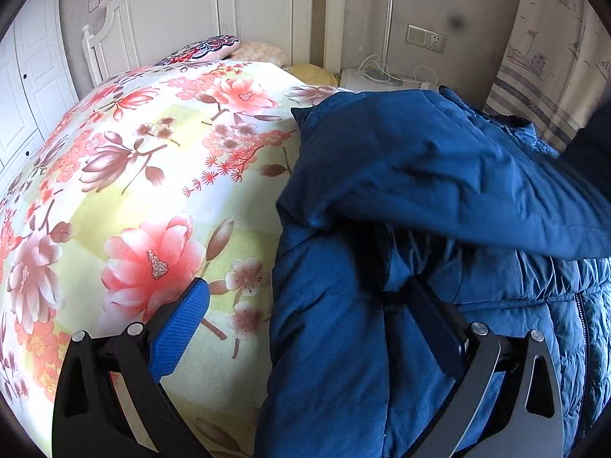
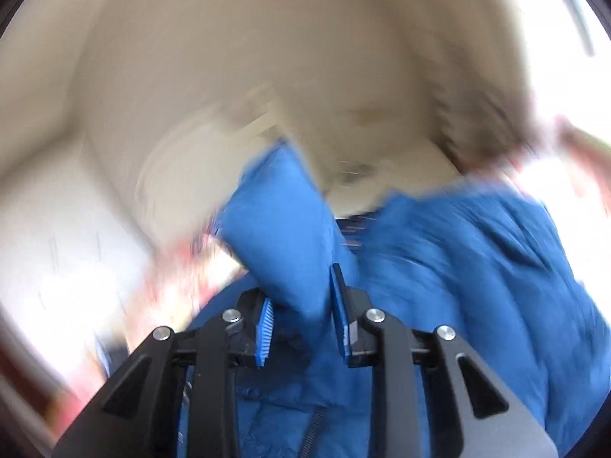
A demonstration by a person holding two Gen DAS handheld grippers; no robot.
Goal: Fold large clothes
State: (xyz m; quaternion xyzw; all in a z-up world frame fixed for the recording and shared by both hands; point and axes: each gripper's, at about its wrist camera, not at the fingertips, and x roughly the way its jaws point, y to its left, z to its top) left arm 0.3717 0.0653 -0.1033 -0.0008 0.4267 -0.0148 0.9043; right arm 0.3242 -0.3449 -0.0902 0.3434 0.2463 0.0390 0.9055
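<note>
Item 1, jacket [image 1: 439,198]: blue quilted puffer, lying on the bed's right half in the left wrist view, one panel folded over the body, zip visible at lower right.

Item 2, left gripper [image 1: 305,301]: jaws spread wide. Left finger [image 1: 179,328] w/ blue ribbed pad sits over the bedspread [image 1: 152,175], apart from the jacket. Right finger is pushed into a fold of the jacket, tip hidden by fabric. Nothing pinched between them.

Item 3, right gripper [image 2: 301,305]: jaws narrowed on a bunched fold of the jacket [image 2: 282,229], blue pads [image 2: 265,334] pressing either side; fold stands up above the rest of the garment. View heavily motion-blurred, so grip looks firm but prob. not certain.

Item 4, bedspread: floral, pink/red blooms on cream and yellow, covers bed.

Item 5, headboard [image 1: 214,11]: white panelled, at far end.

Item 6, pillows [image 1: 214,47]: patterned, against headboard.

Item 7, wall socket [image 1: 425,38]: on wall right of headboard, cables below it.
</note>
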